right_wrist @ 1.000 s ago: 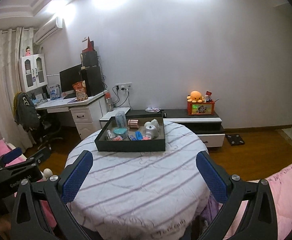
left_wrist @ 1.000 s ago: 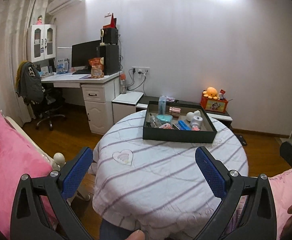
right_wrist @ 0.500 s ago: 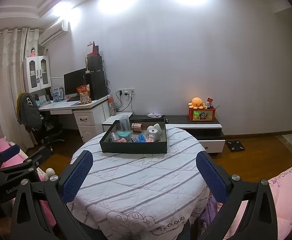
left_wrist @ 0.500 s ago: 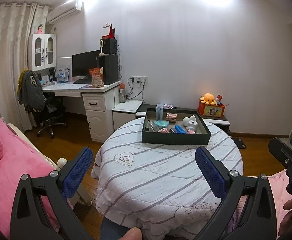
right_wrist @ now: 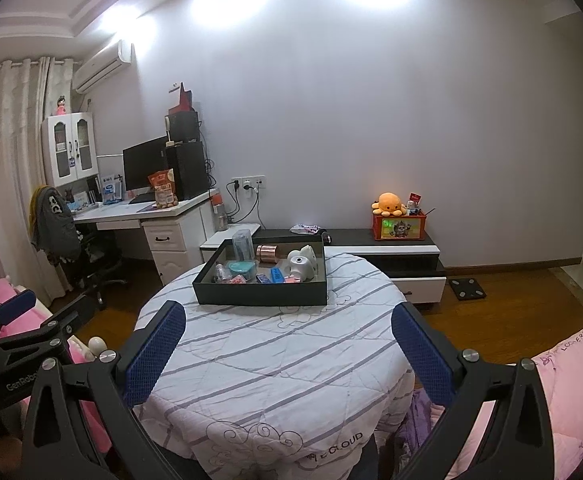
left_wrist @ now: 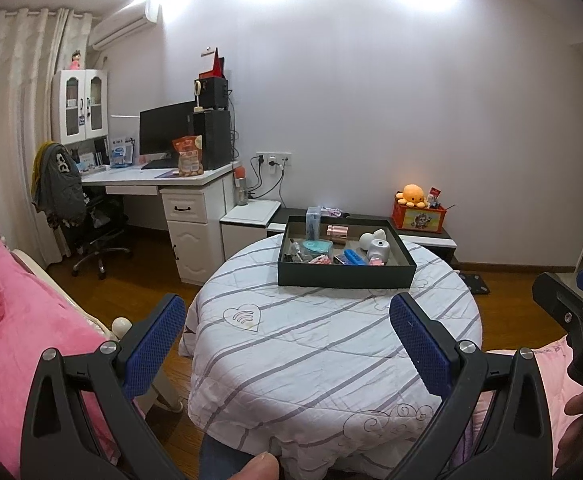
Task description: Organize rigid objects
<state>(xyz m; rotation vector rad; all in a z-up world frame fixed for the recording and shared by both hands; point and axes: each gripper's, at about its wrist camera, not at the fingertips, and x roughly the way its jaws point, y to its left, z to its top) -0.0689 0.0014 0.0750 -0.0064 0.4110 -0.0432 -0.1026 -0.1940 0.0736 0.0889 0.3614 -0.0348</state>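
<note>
Small items crowd the dark tray, mostly too small to name; one looks like a copper cylinder. The tray sits on the striped counter, well ahead of both grippers. The left gripper and right gripper have jaws spread wide, empty.

Both wrist views have pulled back from the round table. The black tray now sits farther off (more floor and ceiling visible).

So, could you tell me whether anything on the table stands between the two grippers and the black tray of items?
Nothing visible does. Between the open left gripper, the open right gripper and the black tray lies only bare striped tablecloth; every small item sits inside the tray.
</note>
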